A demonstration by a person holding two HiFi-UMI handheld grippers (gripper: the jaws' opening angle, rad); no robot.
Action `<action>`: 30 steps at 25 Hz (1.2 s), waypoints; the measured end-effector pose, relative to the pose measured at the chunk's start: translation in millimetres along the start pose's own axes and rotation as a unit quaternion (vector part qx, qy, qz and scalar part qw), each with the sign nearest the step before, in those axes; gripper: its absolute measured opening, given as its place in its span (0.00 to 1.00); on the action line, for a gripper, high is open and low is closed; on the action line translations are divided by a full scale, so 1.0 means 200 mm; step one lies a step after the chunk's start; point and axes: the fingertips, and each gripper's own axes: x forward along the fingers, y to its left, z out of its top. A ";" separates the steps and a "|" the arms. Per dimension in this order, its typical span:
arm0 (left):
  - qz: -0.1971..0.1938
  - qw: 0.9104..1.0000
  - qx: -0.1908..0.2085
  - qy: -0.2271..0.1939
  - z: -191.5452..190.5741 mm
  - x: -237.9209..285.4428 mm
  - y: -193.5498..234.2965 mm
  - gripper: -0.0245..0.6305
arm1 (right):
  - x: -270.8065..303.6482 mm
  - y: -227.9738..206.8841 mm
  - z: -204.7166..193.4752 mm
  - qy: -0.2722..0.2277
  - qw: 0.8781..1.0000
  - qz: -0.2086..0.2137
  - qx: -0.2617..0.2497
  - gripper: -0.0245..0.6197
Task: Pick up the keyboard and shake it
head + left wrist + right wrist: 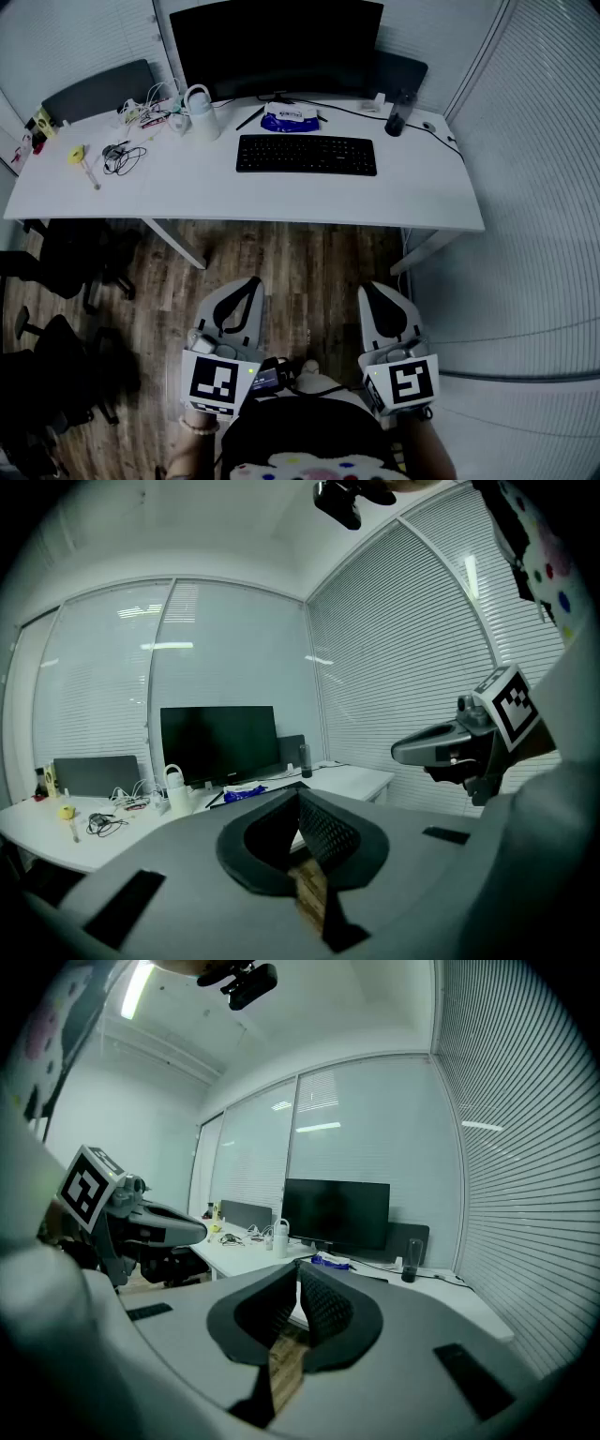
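Note:
The black keyboard (pixel 306 155) lies flat on the white desk (pixel 422 202), in front of the monitor. Both grippers are held low over the wooden floor, well short of the desk's front edge and pointing toward it. My left gripper (pixel 251 283) is shut, its pads meeting with nothing between them (pixel 298 795). My right gripper (pixel 368 287) is likewise shut and empty (pixel 296 1268). Each gripper shows in the other's view: the right gripper (pixel 403 752) and the left gripper (pixel 197 1232). From the left gripper view a thin dark edge of the keyboard (pixel 258 796) peeks over the jaws.
A large dark monitor (pixel 275 47) stands behind the keyboard, with a blue packet (pixel 289 119), a white jug (pixel 200 114) and a dark bottle (pixel 397 112) nearby. Tangled cables (pixel 122 157) lie at desk left. Dark chairs (pixel 56 272) stand left; a blind-covered wall (pixel 553 234) runs along the right.

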 end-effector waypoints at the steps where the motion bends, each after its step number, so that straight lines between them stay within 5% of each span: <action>1: 0.001 1.000 0.001 0.001 0.00 0.01 0.00 0.06 | 0.00 -0.02 -0.02 0.009 1.000 0.000 -0.005 0.10; 20: 0.015 1.000 0.011 0.006 0.05 0.11 -0.07 0.06 | 0.00 -0.16 -0.05 0.013 1.000 0.009 0.006 0.10; 30: 0.032 0.999 0.008 0.004 0.08 0.14 -0.18 0.06 | -0.04 -0.16 -0.06 -0.003 0.996 0.057 -0.071 0.10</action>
